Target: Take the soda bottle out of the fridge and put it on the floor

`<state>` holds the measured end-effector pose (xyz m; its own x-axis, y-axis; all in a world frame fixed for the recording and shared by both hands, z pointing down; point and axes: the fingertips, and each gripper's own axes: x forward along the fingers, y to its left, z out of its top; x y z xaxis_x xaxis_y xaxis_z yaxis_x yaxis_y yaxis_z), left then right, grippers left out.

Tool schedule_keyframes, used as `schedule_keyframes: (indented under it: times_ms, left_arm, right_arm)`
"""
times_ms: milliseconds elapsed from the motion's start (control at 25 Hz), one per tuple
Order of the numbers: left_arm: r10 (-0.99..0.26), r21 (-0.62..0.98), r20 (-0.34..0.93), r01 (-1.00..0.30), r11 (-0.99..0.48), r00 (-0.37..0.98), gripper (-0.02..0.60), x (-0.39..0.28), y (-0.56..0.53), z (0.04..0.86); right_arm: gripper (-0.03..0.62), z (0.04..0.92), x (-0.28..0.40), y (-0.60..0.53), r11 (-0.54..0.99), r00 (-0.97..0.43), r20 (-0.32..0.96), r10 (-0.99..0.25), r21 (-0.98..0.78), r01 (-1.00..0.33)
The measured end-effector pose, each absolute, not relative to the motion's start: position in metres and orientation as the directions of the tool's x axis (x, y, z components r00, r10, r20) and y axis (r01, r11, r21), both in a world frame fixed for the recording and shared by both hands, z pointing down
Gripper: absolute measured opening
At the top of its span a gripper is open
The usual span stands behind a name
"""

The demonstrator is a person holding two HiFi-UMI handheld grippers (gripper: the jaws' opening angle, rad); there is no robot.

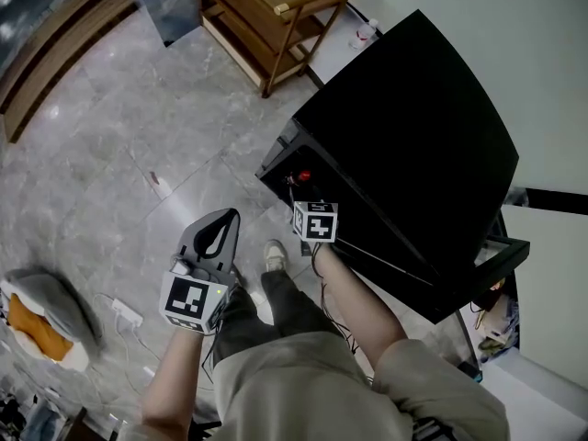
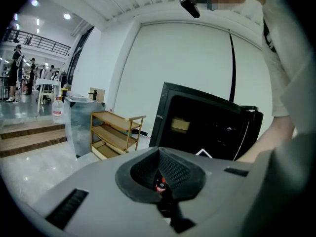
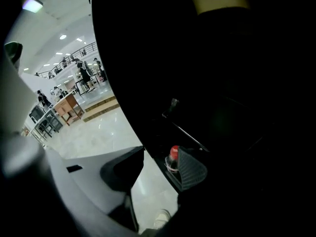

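A red-capped soda bottle (image 3: 173,158) is seen inside a black boxy fridge (image 1: 413,136); the right gripper (image 3: 160,156) is spread wide near it, the left gripper (image 1: 226,220) pressed closed.

- Bright, even indoor light; ceiling lamps (image 2: 66,16) glow, with a soft sheen on the floor (image 1: 110,136).
- The black fridge (image 3: 222,83) swallows the right gripper view, nearly all dark.
- Fisheye bending and vignetted corners in both gripper views.
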<state>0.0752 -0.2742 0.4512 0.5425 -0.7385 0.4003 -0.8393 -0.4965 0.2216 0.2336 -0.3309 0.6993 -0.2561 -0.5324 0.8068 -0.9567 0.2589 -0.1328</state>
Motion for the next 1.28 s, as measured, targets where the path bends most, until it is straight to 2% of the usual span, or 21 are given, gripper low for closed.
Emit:
schedule_keyframes:
  times_ms: [280,560,840,960,1280]
  left_arm:
    - [-0.717,0.28,0.435,-0.839,-0.468,0.545,0.006,0.075,-0.27,0.476]
    - [-0.697,0.187,0.483,-0.84,-0.51,0.53,0.006,0.077,-0.263,0.498]
    - [-0.688,0.188,0.515,-0.85,-0.491,0.511,0.006,0.067,-0.256,0.515]
    - [-0.682,0.18,0.534,-0.855,-0.487,0.5,0.006,0.063,-0.252,0.521]
    - [-0.677,0.209,0.555,-0.869,-0.448,0.483,0.006,0.049,-0.24,0.525]
  right_arm:
    - [0.202,0.733,0.255,-0.338,0.124,-0.149,0.812,-0.564,-0.095,-0.988]
    - [0.202,0.765,0.259,-0.358,0.147,-0.165,0.819,-0.55,-0.099,-0.984]
    - [0.201,0.784,0.261,-0.364,0.165,-0.163,0.835,-0.526,-0.088,-0.982]
    - [0.143,0.789,0.257,-0.365,0.211,-0.178,0.851,-0.495,-0.081,-0.974]
    - [0.12,0.785,0.249,-0.359,0.288,-0.163,0.863,-0.478,-0.021,-0.958]
